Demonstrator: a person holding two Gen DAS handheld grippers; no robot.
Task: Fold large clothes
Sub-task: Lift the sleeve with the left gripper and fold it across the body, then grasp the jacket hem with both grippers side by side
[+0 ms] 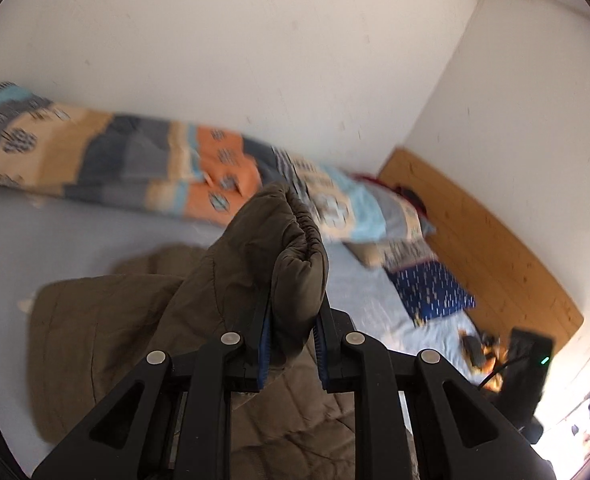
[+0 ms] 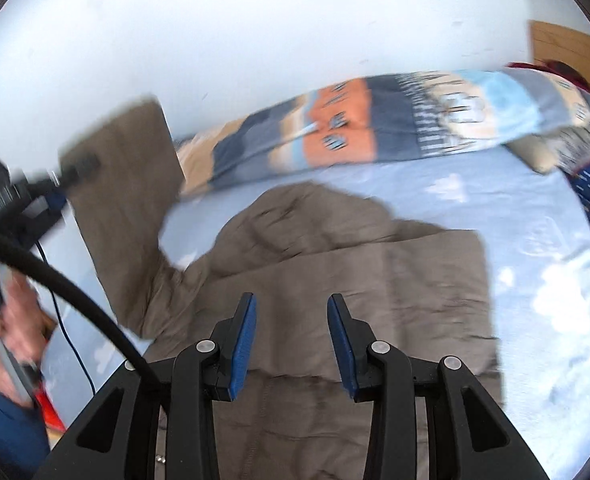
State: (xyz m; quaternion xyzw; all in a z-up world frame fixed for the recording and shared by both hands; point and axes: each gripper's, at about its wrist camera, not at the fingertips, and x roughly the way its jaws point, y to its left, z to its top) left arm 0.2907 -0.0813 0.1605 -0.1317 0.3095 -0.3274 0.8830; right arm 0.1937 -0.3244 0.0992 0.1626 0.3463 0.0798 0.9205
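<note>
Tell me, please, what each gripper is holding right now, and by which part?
The left gripper is shut on the brown jacket, at a sleeve's elastic cuff. The right gripper is open and holds nothing.

Both views bright, soft daylight, no hard shadows. Left wrist view: blown-out glare at lower right edge; white wall (image 1: 255, 60) evenly lit, warm tint; patterned duvet (image 1: 135, 160) smeared by motion blur; jacket cuff (image 1: 295, 248) fairly sharp. Right wrist view: cooler, bluish cast; heavy motion blur on raised jacket sleeve (image 2: 123, 200) and hand (image 2: 11, 332) at left; gripper fingers (image 2: 243, 344) crisp. Strong fisheye bending, dark vignette in corners of both.
</note>
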